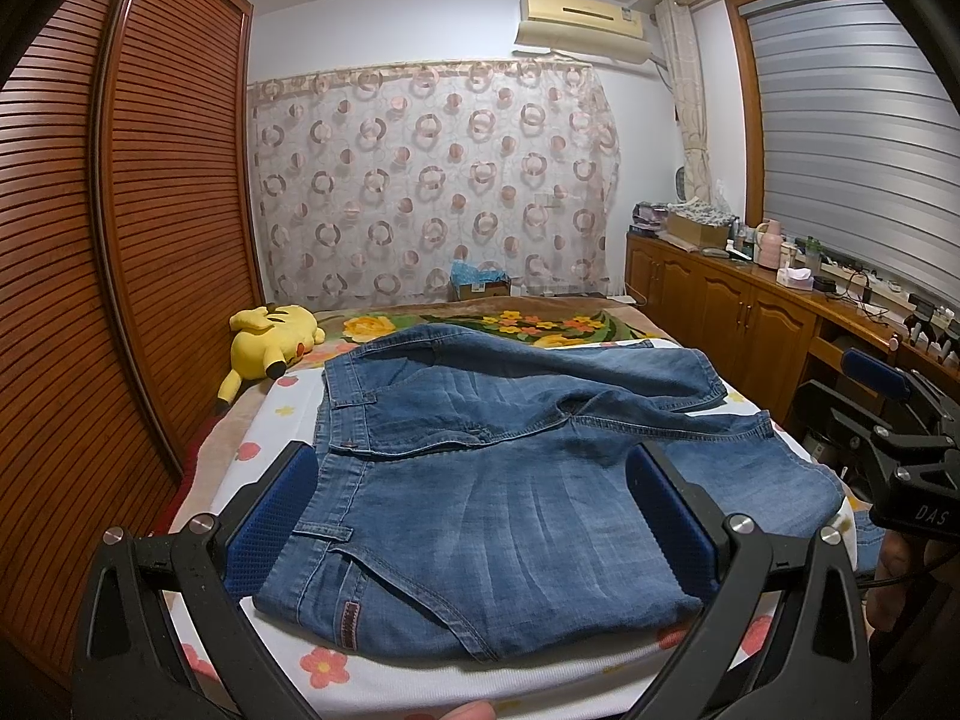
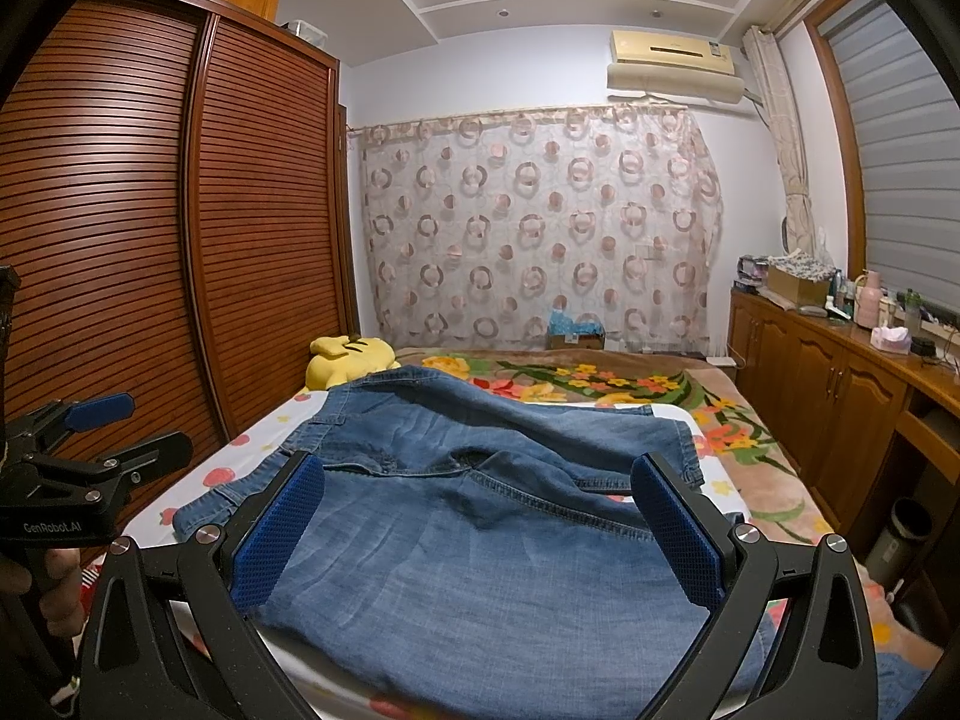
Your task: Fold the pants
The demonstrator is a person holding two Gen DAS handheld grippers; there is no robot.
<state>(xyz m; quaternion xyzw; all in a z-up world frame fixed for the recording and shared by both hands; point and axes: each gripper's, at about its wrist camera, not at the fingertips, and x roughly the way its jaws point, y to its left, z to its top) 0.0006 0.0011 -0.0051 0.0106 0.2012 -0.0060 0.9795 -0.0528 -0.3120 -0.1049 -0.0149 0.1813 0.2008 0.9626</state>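
A: Hovering wide open, left gripper (image 1: 474, 510) and right gripper (image 2: 480, 528) grip nothing.
B: Pants (image 1: 510, 450) lie rumpled on the bed (image 1: 312, 666); likely spread for choosing grasp points.

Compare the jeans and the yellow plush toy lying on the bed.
The jeans are blue denim, spread across the white flowered sheet at the near end; the plush is bright yellow and lies farther back by the wardrobe. The jeans are flat and rumpled; the plush is plump, lying on its side. The jeans cover far more bed. Both are soft and untouched by either open gripper.
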